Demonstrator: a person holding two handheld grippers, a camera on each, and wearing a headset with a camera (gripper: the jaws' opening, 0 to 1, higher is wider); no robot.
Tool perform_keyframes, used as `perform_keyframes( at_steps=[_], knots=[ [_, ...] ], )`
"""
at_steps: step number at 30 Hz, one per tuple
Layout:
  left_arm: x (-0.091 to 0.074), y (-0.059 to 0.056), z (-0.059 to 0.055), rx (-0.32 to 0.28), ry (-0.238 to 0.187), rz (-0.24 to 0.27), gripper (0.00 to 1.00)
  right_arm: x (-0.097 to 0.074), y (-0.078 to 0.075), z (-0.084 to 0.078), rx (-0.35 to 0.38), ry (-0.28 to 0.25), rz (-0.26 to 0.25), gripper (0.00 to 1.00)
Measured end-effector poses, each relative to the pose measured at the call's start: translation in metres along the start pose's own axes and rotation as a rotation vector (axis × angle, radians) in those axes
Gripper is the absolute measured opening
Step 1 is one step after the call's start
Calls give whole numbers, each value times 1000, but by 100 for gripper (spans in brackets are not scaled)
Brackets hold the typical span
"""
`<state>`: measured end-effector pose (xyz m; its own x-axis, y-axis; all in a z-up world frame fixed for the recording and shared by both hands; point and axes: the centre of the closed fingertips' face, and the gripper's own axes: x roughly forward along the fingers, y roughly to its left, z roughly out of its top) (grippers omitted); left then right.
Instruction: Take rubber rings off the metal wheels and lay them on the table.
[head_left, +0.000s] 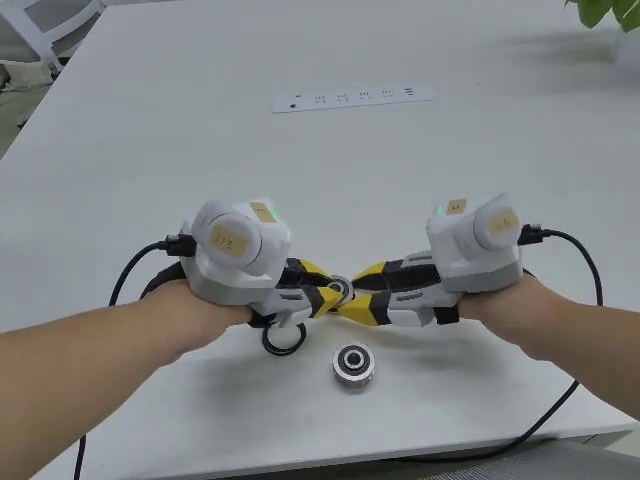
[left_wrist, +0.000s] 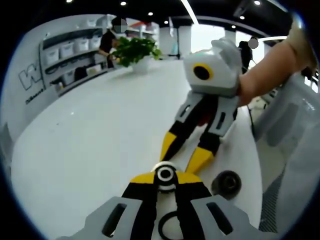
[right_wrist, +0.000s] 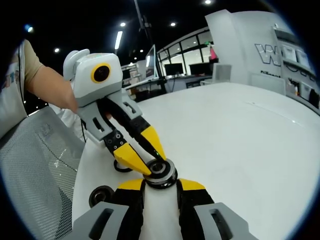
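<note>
A small metal wheel (head_left: 341, 291) with a dark rubber ring on its rim hangs just above the table between both grippers. My left gripper (head_left: 331, 294) is shut on the wheel (left_wrist: 165, 174), one jaw on each flat face. Facing it, my right gripper (head_left: 352, 297) closes its yellow tips on the ring around the wheel's rim (right_wrist: 161, 172). The left gripper's fingers (right_wrist: 134, 157) come in from the upper left of the right gripper view. A loose black rubber ring (head_left: 283, 338) lies flat on the table below the left gripper. A second wheel (head_left: 353, 364), ring still on, lies nearby.
A white power strip (head_left: 353, 97) lies far back on the white table (head_left: 150, 150). Black cables (head_left: 130, 270) trail from both grippers over the front edge. A plant (head_left: 605, 10) stands at the far right corner. A mesh chair (right_wrist: 30, 165) is beside the table.
</note>
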<state>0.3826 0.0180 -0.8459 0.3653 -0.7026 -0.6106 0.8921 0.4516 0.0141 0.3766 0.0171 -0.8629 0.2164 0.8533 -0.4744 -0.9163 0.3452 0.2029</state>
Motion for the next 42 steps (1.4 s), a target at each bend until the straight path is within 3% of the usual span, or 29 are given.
perform_keyframes(
  at_steps=[12, 20, 27, 29, 31, 35, 37, 42],
  knots=[
    [1, 0, -1, -9, -4, 7, 14, -5, -4, -5, 9, 18, -31, 11],
    [2, 1, -1, 0, -5, 16, 13, -4, -4, -7, 3, 36, -52, 8],
    [2, 0, -1, -8, -9, 20, 13, -5, -4, -7, -48, 44, -49, 9],
    [2, 0, -1, -9, -10, 20, 13, -5, -7, -6, -61, 42, -59, 14],
    [2, 0, -1, -9, -10, 19, 13, -6, -11, -5, -53, 32, -48, 18],
    [2, -1, -1, -5, -10, 5, 13, 1, 1, -1, -40, 16, 17, 26],
    [2, -1, -1, -5, -11, -4, 13, 5, 9, -1, -85, 27, 45, 24],
    [2, -2, -1, 4, -11, -15, 13, 2, 11, -1, -83, 40, 49, 24]
  ],
)
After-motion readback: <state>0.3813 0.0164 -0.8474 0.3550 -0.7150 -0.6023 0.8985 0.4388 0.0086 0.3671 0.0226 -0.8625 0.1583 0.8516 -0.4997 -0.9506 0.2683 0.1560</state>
